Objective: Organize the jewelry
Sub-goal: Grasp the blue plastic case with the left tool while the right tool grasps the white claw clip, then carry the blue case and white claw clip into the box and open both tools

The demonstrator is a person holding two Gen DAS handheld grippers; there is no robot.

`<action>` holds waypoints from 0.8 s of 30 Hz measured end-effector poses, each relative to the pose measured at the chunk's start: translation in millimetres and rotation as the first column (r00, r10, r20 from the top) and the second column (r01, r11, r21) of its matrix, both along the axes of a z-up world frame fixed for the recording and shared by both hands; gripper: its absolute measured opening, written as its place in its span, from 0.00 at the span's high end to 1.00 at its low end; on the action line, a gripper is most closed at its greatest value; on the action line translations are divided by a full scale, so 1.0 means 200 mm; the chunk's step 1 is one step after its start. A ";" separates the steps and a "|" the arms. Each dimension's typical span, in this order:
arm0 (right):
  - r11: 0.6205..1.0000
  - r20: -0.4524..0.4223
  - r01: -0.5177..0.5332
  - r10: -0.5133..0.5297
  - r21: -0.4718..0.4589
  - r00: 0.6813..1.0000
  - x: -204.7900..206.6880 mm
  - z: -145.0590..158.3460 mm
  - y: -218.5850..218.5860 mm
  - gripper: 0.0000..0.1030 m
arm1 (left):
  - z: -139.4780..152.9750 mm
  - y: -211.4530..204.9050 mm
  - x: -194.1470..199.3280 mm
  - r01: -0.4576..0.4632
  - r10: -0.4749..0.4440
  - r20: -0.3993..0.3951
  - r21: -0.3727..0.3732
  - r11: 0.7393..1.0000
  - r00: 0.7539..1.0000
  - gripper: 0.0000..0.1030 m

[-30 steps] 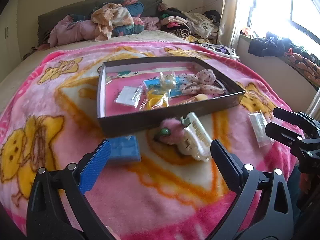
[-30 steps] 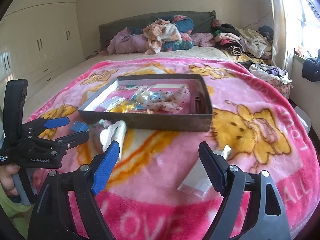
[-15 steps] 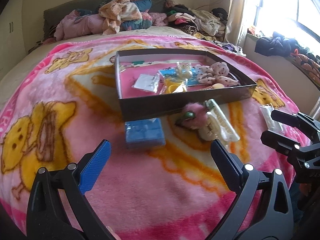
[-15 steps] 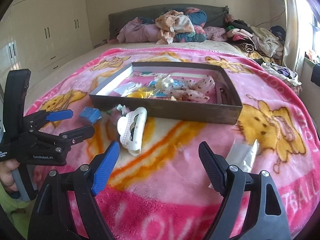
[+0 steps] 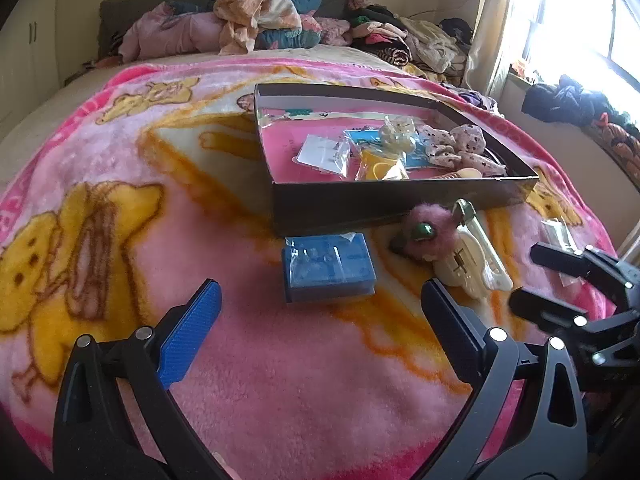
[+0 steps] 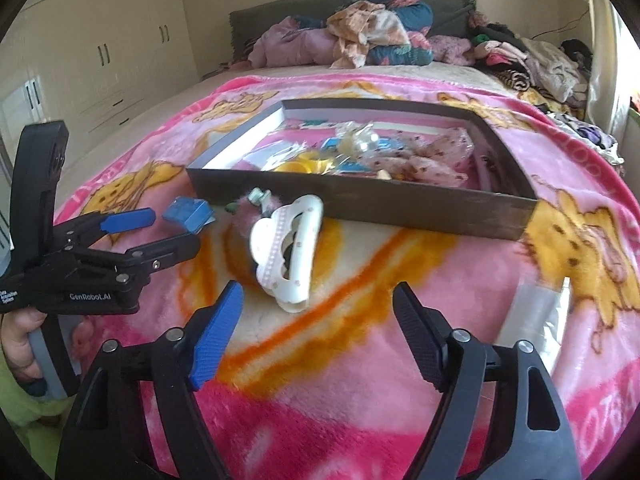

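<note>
Your right tool (image 6: 316, 328) has just been closing a bit with nothing in it, the left tool (image 5: 320, 324) is wide open and empty too, so for that white claw clip (image 6: 286, 250) on the bed blanket (image 6: 360, 360) just in front of the tray (image 6: 360, 208), it's probably light, hard, slick plastic, and you'd best pinch across its spine rather than the teeth.

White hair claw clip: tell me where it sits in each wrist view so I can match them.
Left wrist view: white hair claw clip right of centre, beside the pink fluffy clip.
Right wrist view: the clip left of centre, ahead of the open right gripper.
Shared landmark: dark tray, just behind it.
</note>
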State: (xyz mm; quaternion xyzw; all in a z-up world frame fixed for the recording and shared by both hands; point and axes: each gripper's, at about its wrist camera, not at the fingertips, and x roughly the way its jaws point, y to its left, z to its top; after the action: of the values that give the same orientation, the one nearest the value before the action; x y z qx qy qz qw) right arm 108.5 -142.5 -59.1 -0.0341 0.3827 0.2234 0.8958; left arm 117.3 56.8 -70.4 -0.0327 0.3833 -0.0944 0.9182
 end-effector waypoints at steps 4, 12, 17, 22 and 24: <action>1.000 -0.031 -0.023 0.023 0.010 0.999 0.04 -0.04 0.03 0.42 | -0.01 0.01 0.02 -0.005 0.005 -0.007 -0.018 1.000 1.000 0.17; 0.997 -0.055 -0.053 0.056 0.047 0.997 0.11 -0.05 0.08 0.54 | -0.01 0.02 0.07 -0.018 0.017 -0.008 -0.041 0.999 1.000 0.33; 0.996 -0.071 -0.067 0.071 0.060 0.995 0.13 -0.07 0.10 0.69 | -0.01 0.01 0.08 -0.006 0.005 -0.013 -0.040 0.999 1.000 0.60; 0.995 -0.065 -0.050 0.056 0.088 0.996 0.10 -0.05 0.07 0.69 | -0.01 -0.01 0.06 0.013 -0.013 -0.008 -0.032 0.999 1.000 0.63; 0.994 -0.057 -0.043 0.049 0.099 0.997 0.09 -0.04 0.05 0.69 | 0.00 -0.01 0.05 0.020 -0.020 -0.007 -0.036 0.999 1.000 0.64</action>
State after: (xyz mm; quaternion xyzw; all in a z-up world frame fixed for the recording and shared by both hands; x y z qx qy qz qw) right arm 126.3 -131.9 -66.4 0.0077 0.3967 0.2634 0.8793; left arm 128.2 54.7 -71.0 -0.0455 0.3852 -0.1104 0.9151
